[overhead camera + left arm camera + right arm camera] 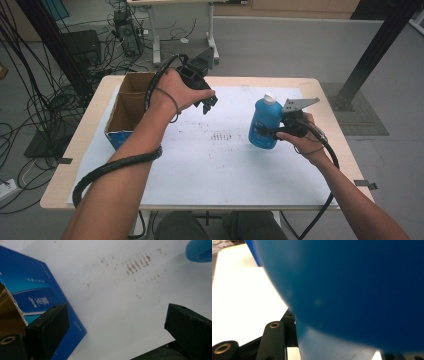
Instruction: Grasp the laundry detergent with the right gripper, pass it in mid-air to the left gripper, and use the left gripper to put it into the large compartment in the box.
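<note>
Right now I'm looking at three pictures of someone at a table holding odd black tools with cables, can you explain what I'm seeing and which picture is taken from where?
A person holds a handheld two-jaw gripper in each hand. One picture looks down from above the person; the other two come from cameras riding on the grippers.

On the pale wooden table lies a white stained sheet. At its left stands an open brown cardboard box with blue printed sides.

The right gripper is shut on a blue plastic bottle with a white cap; its camera sits so close that the picture is mostly blue. The left gripper is open and holds nothing, with the box beside its jaws in its own view.
</note>
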